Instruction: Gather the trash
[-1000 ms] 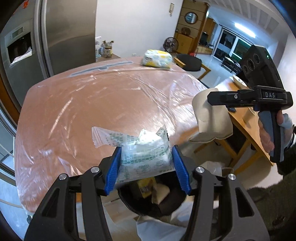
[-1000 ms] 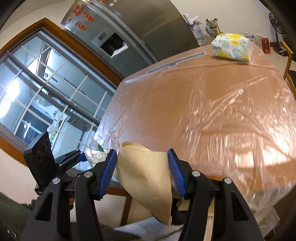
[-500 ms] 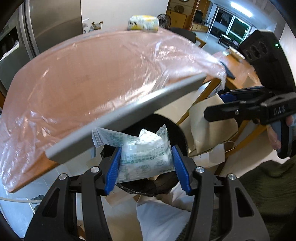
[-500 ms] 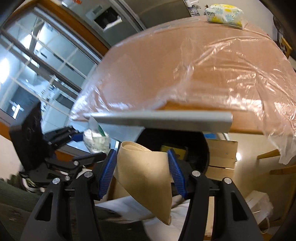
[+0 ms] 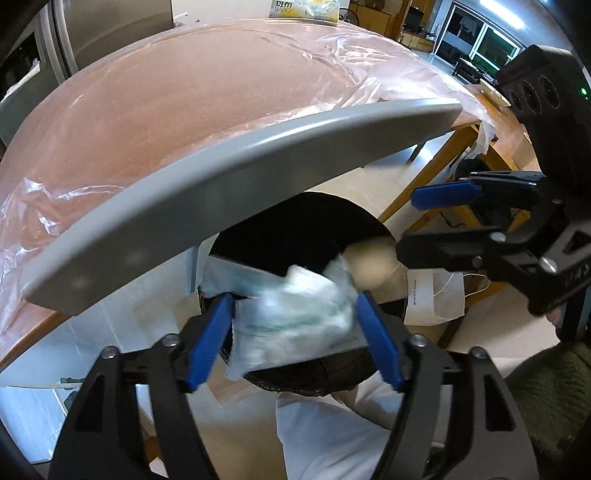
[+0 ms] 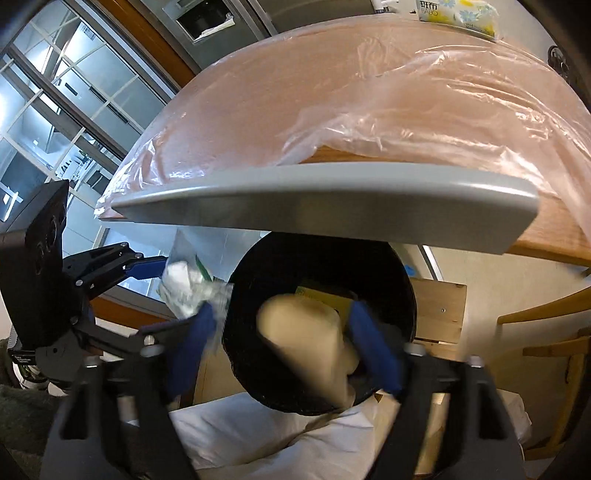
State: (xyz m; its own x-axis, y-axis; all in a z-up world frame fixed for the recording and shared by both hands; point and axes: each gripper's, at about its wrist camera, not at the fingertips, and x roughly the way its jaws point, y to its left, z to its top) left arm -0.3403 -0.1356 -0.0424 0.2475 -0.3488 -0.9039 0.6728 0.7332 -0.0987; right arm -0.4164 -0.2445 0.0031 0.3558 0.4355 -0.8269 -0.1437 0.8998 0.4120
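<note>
A black bin (image 5: 306, 236) stands open below the table edge, with a yellow item (image 6: 325, 295) inside. Over the bin's near rim my left gripper (image 5: 293, 297) has its jaws opening. A crumpled white wrapper with green print (image 5: 295, 321) lies blurred and loose between the blue pads (image 5: 210, 343). My right gripper (image 6: 281, 308) hangs over the bin mouth (image 6: 321, 266), its jaws also opening. A tan paper bag (image 6: 306, 343) is blurred between them, clear of the left pad (image 6: 192, 350). The left wrist view shows the right gripper (image 5: 406, 221) spread apart at right.
A raised grey lid (image 5: 240, 192) juts over the bin. Behind it is the table (image 5: 184, 110) under a plastic sheet, with a tissue pack (image 5: 303, 9) at its far end. A white paper bag (image 5: 436, 295), a wooden crate (image 6: 439, 310) and a chair (image 6: 546, 332) crowd the bin.
Both grippers have sunk from table height to just over the bin. Their jaws have spread, and the wrapper and tan paper bag, gripped before, now sit loose and blurred.
</note>
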